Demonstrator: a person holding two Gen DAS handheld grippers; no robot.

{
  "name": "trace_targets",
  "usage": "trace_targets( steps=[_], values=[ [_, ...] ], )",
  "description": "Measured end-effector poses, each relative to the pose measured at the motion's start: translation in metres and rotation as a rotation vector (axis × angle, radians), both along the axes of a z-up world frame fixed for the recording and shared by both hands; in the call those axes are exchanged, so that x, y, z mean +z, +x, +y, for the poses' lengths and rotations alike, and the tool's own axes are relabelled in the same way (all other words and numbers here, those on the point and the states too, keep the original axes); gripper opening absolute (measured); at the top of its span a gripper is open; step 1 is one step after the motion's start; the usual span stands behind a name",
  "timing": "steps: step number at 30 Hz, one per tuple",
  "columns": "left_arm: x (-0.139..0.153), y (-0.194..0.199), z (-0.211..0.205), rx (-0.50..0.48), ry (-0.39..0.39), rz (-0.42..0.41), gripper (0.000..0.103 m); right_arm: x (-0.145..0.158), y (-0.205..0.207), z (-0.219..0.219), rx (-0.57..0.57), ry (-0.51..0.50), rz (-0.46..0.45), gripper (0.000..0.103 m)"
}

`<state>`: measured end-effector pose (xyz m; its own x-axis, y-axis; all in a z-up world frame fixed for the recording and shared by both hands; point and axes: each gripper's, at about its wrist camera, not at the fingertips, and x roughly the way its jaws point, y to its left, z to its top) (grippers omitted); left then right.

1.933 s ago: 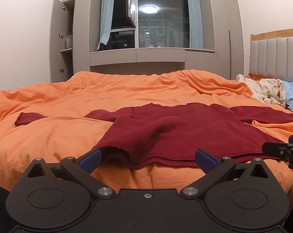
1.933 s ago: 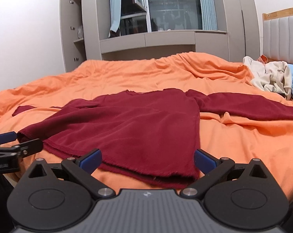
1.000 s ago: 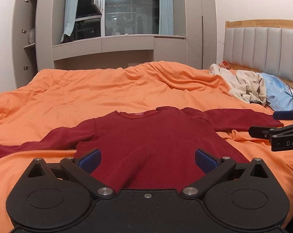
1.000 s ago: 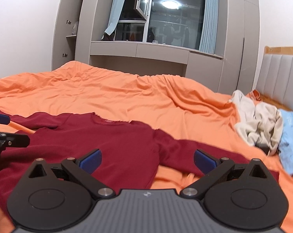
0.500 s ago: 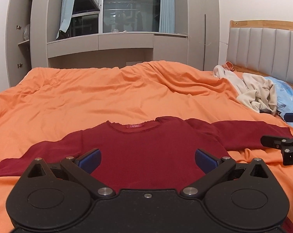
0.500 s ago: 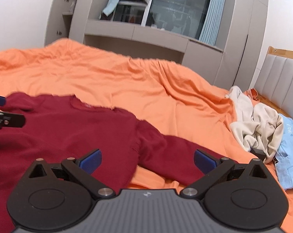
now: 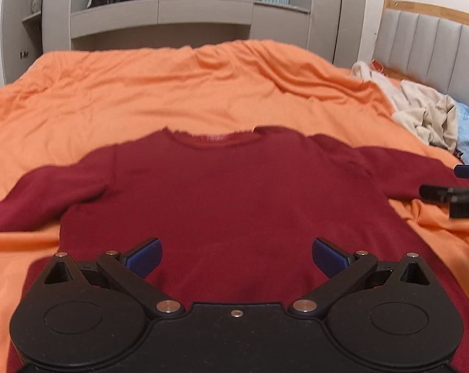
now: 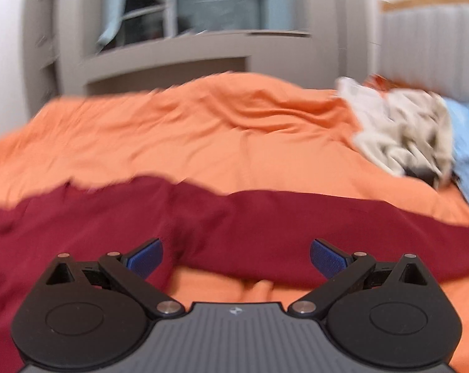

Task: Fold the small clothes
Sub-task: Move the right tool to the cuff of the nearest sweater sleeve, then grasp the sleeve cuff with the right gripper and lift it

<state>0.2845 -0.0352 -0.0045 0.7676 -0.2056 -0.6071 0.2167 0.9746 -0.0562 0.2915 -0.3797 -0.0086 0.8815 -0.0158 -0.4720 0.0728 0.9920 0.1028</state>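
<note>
Claws (image 7: 237, 256) closer over sweater (image 7: 234, 192); right view blurred, seemingly moving.

Maroon sweater (image 7: 234, 192), plain; orange duvet (image 7: 172, 93); beige clothes (image 7: 427, 115); blue pads (image 7: 144, 256)

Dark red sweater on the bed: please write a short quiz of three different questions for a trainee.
1. True or false: the dark red sweater lies spread flat on the orange duvet, both sleeves out to the sides.
2. Is the left gripper open or shut?
3. Which part of the sweater does the right gripper face? A) right sleeve B) hem C) collar

Key: 1 true; 2 open; 3 A
</note>
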Motion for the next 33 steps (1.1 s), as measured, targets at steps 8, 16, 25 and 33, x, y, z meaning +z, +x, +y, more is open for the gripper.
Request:
trace_targets(
  steps=[8, 16, 25, 33],
  values=[
    [-0.012, 0.001, 0.01, 0.014, -0.049, 0.074, 0.103, -0.025, 0.017, -0.058, -0.212, 0.109, 0.03, 0.103],
    [-0.016, 0.0, 0.005, 0.011, -0.023, 0.087, 0.103, -0.038, 0.016, -0.097, -0.346, 0.261, 0.089, 0.103],
    [-0.022, 0.0, -0.004, 0.005, 0.032, 0.09, 0.103, -0.048, -0.009, -0.149, -0.547, 0.477, 0.07, 0.103],
    [-0.023, 0.0, -0.006, 0.006, 0.043, 0.088, 0.103, -0.063, -0.011, -0.191, -0.594, 0.616, 0.015, 0.103]
  ],
)
